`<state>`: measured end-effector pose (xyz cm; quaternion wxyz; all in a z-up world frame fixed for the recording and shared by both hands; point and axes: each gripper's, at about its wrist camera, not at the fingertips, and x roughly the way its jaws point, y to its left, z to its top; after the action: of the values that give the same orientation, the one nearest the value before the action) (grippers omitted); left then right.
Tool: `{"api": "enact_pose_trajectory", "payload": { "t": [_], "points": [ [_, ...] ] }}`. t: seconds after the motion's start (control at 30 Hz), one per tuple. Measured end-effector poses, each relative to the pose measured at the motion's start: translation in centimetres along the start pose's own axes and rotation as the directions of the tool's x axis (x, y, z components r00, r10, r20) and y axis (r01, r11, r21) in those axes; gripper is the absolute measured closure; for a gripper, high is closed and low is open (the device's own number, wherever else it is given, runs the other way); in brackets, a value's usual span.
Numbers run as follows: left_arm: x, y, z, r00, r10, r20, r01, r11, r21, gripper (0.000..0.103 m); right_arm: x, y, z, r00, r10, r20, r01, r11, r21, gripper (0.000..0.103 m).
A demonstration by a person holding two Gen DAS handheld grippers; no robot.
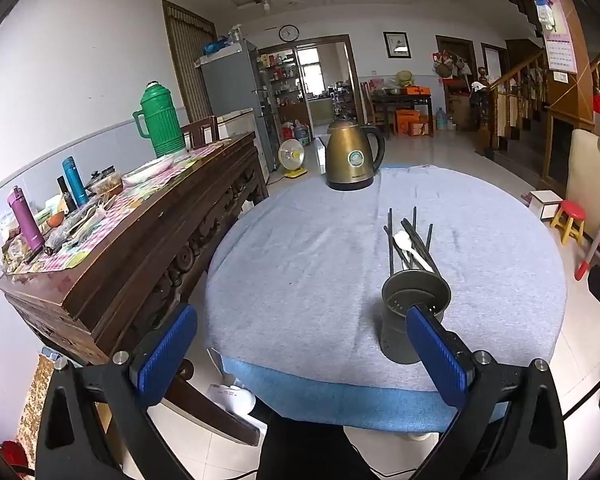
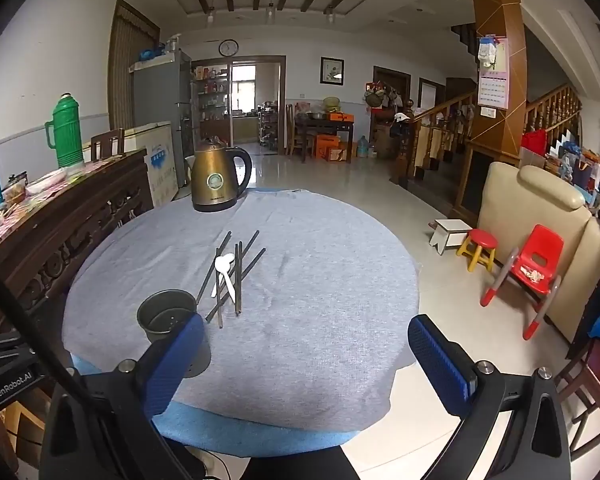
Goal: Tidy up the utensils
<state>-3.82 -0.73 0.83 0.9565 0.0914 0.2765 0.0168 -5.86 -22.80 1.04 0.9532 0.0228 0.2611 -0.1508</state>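
A dark metal utensil holder [image 1: 414, 304] stands upright and empty near the front of the round table; it also shows in the right wrist view [image 2: 168, 314]. Just behind it lie several black chopsticks [image 1: 416, 240] [image 2: 236, 276] and a white plastic spoon [image 1: 410, 250] [image 2: 225, 270] in a loose pile on the grey cloth. My left gripper [image 1: 300, 344] is open and empty, its right finger in front of the holder. My right gripper [image 2: 306, 354] is open and empty above the table's front edge, its left finger overlapping the holder.
A bronze electric kettle [image 1: 352, 156] [image 2: 217, 178] stands at the table's far side. A cluttered wooden sideboard [image 1: 140, 216] with a green thermos [image 1: 160, 120] stands close on the left. A red child's chair [image 2: 534, 268], small stools and a beige armchair [image 2: 536, 216] stand on the right.
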Motion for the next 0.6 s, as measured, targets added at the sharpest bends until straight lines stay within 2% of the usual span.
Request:
{"api": "enact_pose_trajectory", "payload": {
  "t": [0.6],
  "points": [
    [0.20, -0.08, -0.06, 1.000, 0.007, -0.010, -0.007, 1.000, 0.014, 0.000, 0.49, 0.12, -0.24, 1.000, 0.016, -0.019, -0.016, 1.000, 0.001, 0.000]
  ]
}}
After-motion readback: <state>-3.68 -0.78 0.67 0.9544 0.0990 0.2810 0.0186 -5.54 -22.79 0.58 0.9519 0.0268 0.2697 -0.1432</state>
